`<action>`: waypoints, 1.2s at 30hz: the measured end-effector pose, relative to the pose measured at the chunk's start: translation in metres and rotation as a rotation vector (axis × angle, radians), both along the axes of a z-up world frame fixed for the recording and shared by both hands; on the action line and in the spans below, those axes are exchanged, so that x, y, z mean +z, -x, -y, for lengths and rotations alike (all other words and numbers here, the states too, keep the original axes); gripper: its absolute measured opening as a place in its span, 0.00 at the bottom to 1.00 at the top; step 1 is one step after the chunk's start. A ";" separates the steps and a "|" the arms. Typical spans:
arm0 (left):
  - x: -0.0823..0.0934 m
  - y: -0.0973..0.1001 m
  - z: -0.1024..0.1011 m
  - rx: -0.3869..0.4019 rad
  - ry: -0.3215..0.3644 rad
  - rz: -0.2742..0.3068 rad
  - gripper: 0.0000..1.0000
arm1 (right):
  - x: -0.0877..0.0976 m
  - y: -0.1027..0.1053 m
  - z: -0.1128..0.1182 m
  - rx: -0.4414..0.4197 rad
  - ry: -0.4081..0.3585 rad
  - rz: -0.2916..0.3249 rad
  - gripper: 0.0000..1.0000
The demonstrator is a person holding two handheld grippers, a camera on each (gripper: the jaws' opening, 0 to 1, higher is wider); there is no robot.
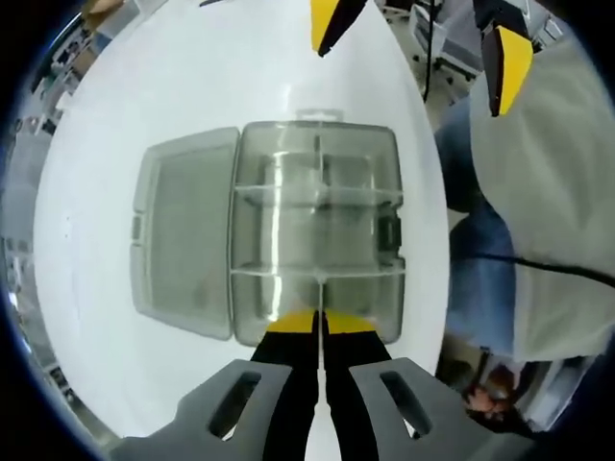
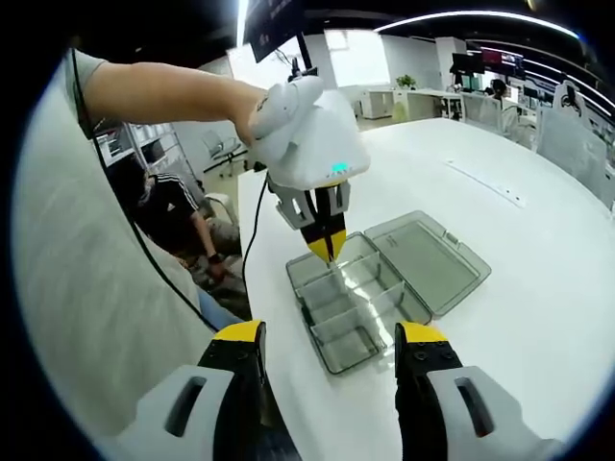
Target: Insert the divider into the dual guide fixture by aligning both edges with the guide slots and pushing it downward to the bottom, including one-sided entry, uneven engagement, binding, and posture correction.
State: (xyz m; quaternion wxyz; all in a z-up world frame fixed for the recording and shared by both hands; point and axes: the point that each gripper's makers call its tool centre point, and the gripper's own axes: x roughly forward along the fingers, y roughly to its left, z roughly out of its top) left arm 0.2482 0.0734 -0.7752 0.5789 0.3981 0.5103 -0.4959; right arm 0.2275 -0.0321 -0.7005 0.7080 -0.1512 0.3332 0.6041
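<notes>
A clear plastic compartment box (image 1: pixel 317 230) lies on the white table (image 1: pixel 96 336) with its lid (image 1: pixel 183 240) folded open to the side. My left gripper (image 1: pixel 319 325) is shut at the box's near wall, and a thin clear divider (image 1: pixel 319 293) runs edge-on from its yellow tips into the near compartment. From the right gripper view the left gripper (image 2: pixel 327 248) points down onto the box (image 2: pixel 356 307), beside the open lid (image 2: pixel 428 259). My right gripper (image 2: pixel 330 336) is open and holds nothing, hovering short of the box. Its yellow tips (image 1: pixel 509 67) also show beyond the box.
The table edge (image 2: pixel 288 384) runs close to the box, next to the person's grey shirt (image 2: pixel 86 317) and jeans (image 1: pixel 480 279). A cable (image 2: pixel 252 240) hangs from the left gripper. Another person (image 2: pixel 168 211) sits behind. Desks and chairs (image 2: pixel 567 134) stand farther off.
</notes>
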 end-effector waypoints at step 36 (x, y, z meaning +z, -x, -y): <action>-0.011 0.001 0.002 0.057 0.045 0.034 0.00 | 0.000 0.003 0.004 0.004 0.005 0.001 0.51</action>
